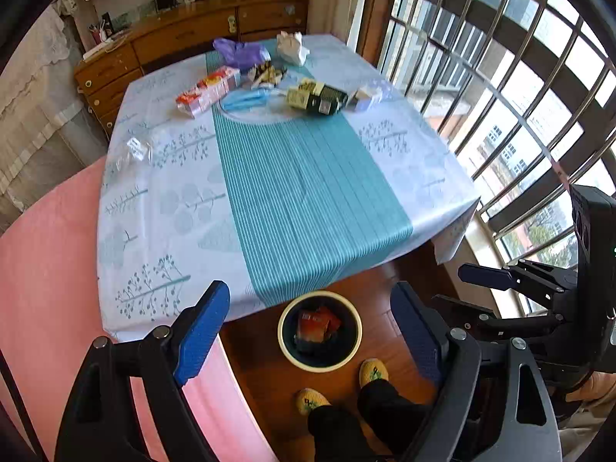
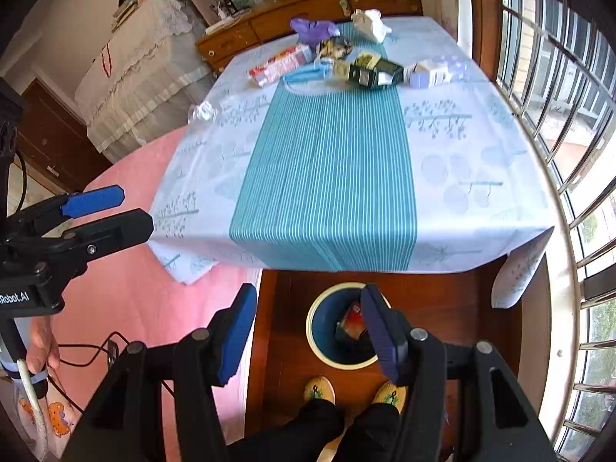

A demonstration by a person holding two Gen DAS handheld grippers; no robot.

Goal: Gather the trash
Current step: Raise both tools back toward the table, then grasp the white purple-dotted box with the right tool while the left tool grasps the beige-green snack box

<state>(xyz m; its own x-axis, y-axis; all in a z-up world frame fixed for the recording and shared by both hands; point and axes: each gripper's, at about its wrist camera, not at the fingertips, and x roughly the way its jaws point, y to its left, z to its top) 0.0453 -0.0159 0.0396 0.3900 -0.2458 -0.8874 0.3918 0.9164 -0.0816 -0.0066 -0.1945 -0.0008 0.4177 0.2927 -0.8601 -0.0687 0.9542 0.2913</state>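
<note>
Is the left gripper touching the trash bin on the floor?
Apart. In the left wrist view the left gripper is open, and the trash bin shows whole between its fingers, with bare floor around its rim.

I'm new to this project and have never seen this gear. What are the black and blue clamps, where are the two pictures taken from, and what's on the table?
Each clamp is a hand-held tool with a camera looking along its fingers. One picture is from the left tool, the other from the right tool; each also glimpses the other. Both are open and hold nothing. On the far end of the table lies the trash: a purple bag, crumpled white paper, a red-and-white wrapper, a blue mask and a dark carton. On the floor stands a bin with some wrappers inside.
</note>
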